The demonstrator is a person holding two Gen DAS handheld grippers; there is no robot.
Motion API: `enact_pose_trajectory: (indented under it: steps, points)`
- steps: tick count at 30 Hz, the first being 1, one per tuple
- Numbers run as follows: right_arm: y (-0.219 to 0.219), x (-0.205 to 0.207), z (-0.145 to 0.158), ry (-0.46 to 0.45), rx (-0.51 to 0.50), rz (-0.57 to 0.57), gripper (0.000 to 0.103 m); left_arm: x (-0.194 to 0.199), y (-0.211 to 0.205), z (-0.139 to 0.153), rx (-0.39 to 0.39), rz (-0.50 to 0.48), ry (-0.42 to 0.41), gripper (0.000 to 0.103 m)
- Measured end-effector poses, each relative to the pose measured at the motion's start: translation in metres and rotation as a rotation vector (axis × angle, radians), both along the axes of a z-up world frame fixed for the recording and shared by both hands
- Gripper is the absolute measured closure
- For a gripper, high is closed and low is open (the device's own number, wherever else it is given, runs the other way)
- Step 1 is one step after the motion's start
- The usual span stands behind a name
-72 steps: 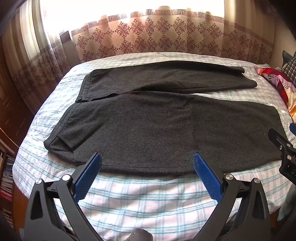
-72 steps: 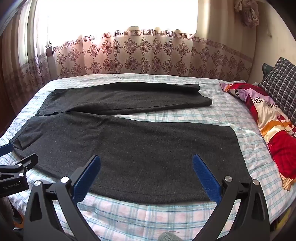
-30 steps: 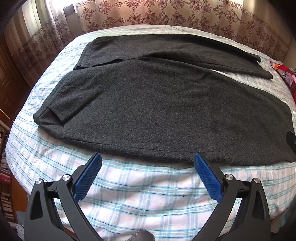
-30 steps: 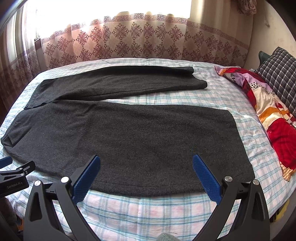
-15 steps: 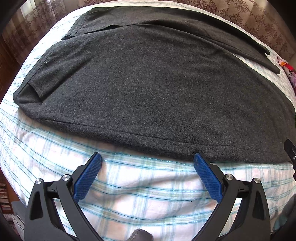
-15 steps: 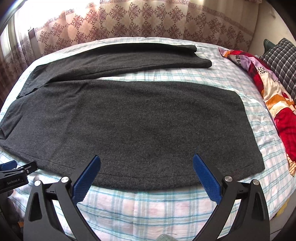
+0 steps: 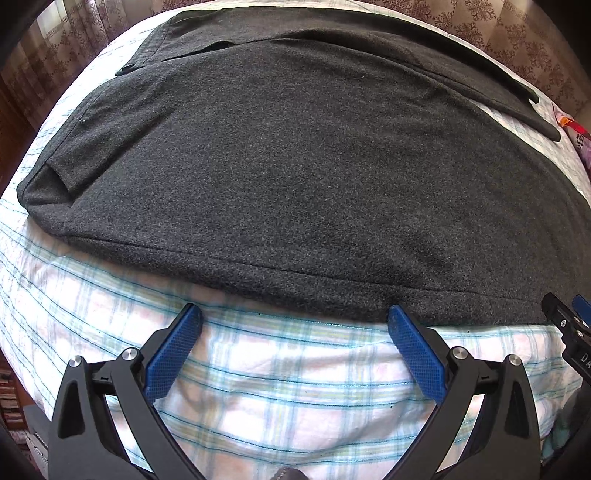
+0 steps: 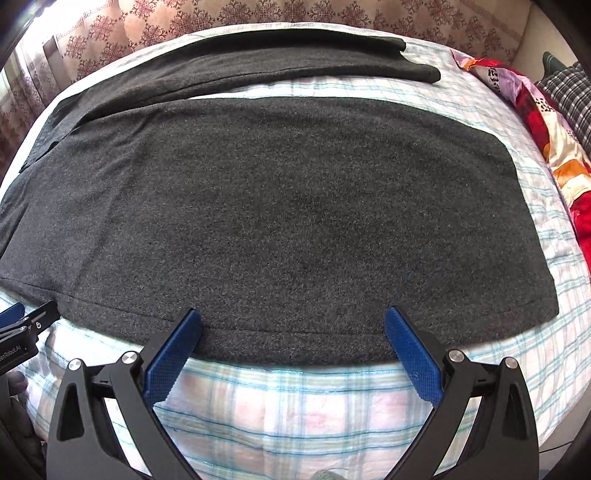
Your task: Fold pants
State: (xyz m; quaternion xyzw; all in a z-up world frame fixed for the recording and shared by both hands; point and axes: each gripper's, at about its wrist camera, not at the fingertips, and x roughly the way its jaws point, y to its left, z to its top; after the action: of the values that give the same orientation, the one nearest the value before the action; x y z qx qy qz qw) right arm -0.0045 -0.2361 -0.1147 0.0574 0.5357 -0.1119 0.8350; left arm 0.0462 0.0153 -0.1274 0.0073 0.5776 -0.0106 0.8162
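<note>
Patterned curtains (image 8: 207,14) hang behind a bed (image 8: 295,402) covered in a pale checked sheet of blue, green and pink. Dark grey pants (image 8: 288,206) lie flat across nearly the whole sheet, waistband toward the left, legs running to the right; the near leg is broad and smooth, while the far leg (image 8: 280,62) angles away from it, leaving a wedge of sheet between the two cuffs. At the right edge of the bed sits a bright red, orange and purple quilt (image 8: 546,129), with a dark plaid pillow (image 8: 572,92) just beyond it. The left gripper (image 7: 291,317) hovers low over the sheet just short of the near hem, its blue pads (image 7: 170,354) spread wide and holding nothing. The right gripper (image 8: 291,317) is likewise spread wide and empty, its pad tips reaching over the hem of the near leg; whether they touch the cloth cannot be told.
</note>
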Motion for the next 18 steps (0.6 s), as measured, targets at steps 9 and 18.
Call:
enact_pose_trajectory:
  steps: [9,18]
  points:
    - [-0.003,0.003,-0.007,0.009,0.007,-0.004,0.005,-0.002,0.003,0.001,0.006,-0.006,-0.005,0.002]
    - [-0.004,0.004,-0.008,0.009,0.018,-0.007,0.005,-0.002,-0.002,0.01,0.021,-0.012,-0.023,0.002]
